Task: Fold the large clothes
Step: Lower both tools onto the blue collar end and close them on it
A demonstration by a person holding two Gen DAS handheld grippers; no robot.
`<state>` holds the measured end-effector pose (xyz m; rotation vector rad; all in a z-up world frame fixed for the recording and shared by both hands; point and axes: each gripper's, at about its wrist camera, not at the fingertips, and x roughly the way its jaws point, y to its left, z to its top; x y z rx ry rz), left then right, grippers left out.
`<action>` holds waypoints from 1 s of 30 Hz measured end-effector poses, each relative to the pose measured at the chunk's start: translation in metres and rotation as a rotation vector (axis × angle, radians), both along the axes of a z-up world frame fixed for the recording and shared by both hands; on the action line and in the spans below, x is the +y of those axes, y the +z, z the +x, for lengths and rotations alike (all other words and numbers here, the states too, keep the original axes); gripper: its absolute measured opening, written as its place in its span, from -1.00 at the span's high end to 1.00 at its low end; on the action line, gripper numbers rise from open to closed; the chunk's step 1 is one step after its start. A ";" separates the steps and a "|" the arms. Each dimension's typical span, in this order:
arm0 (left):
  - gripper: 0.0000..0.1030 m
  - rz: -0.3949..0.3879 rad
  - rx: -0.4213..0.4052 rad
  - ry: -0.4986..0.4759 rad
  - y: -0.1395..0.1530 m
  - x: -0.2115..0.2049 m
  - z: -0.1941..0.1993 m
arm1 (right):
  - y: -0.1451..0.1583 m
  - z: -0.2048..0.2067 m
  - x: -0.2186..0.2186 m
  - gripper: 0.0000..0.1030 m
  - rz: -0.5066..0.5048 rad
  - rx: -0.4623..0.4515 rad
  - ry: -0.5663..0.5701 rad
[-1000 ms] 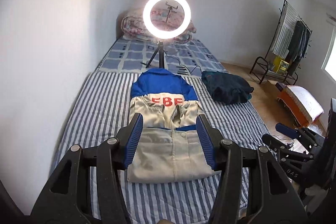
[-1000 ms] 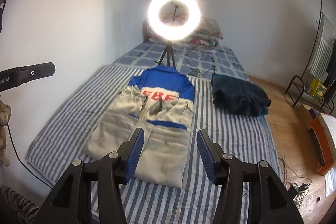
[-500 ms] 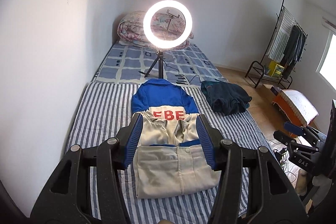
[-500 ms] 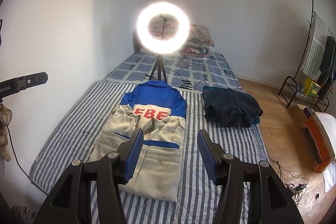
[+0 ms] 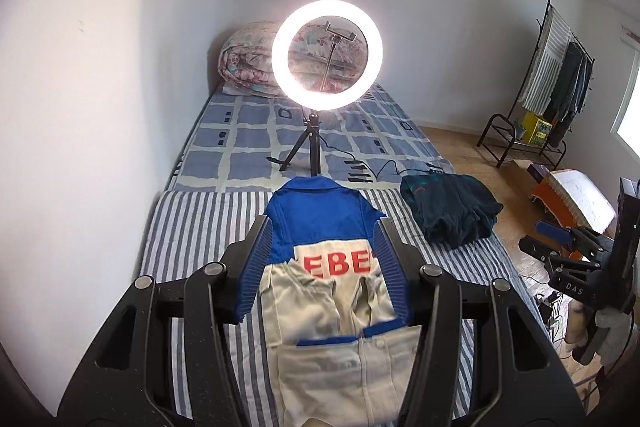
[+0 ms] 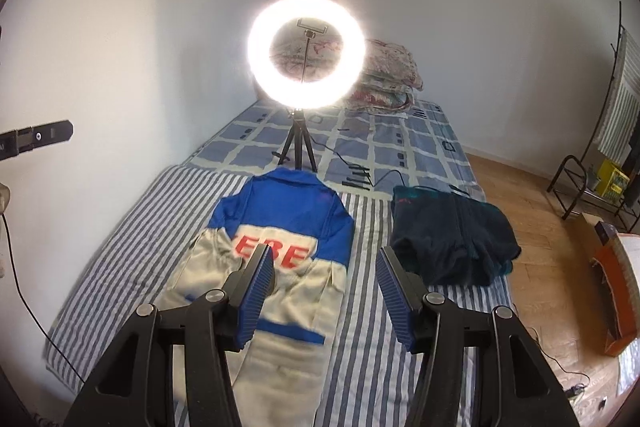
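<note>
A blue and beige work jacket (image 5: 340, 359) with red letters lies on the striped sheet (image 5: 200, 227), collar toward the ring light. Its sleeves are folded in over the back and a lower part is turned up. In the right wrist view the jacket (image 6: 288, 211) lies left of centre. My left gripper (image 5: 321, 221) hovers open above it with nothing between its blue pads. My right gripper (image 6: 323, 249) is also open and empty, over the jacket's right side. The right gripper (image 5: 540, 239) also shows at the right edge of the left wrist view.
A lit ring light (image 5: 327, 55) on a small tripod stands on the bed just past the collar, its cable trailing right. A folded dark garment (image 6: 452, 239) lies right of the jacket. A rolled quilt (image 5: 244, 63) sits by the wall. A clothes rack (image 5: 560, 87) and orange box (image 6: 616, 307) stand on the floor.
Both grippers have moved forward over the jacket toward the ring light, which looks larger. The jacket's near hem has slid out of view. The jaws stand as wide as before.
</note>
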<state>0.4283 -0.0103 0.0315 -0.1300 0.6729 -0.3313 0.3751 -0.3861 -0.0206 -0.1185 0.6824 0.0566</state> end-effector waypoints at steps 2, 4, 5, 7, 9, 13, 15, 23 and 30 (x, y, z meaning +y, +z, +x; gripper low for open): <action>-0.05 -0.026 0.025 -0.020 -0.013 -0.003 0.032 | -0.006 0.024 -0.010 -0.08 0.028 0.007 0.008; -0.05 -0.033 0.055 -0.031 -0.034 -0.007 0.063 | -0.019 0.056 -0.022 -0.08 0.058 0.021 0.019; -0.05 -0.024 0.070 -0.034 -0.046 -0.010 0.079 | -0.026 0.067 -0.027 -0.08 0.067 0.028 0.022; -0.05 -0.012 0.095 -0.037 -0.071 -0.014 0.109 | -0.044 0.094 -0.037 -0.08 0.084 0.049 0.033; -0.05 -0.012 0.134 -0.040 -0.103 -0.017 0.143 | -0.063 0.118 -0.046 -0.08 0.098 0.072 0.048; -0.05 0.017 0.197 -0.036 -0.164 -0.024 0.197 | -0.107 0.168 -0.062 -0.08 0.104 0.128 0.077; -0.05 0.061 0.231 -0.048 -0.197 -0.029 0.224 | -0.134 0.197 -0.069 -0.06 0.087 0.161 0.080; -0.05 0.133 0.344 -0.064 -0.295 -0.032 0.297 | -0.217 0.285 -0.081 -0.03 0.085 0.248 0.067; -0.05 0.136 0.394 -0.132 -0.334 -0.041 0.335 | -0.257 0.339 -0.079 0.01 0.098 0.294 0.083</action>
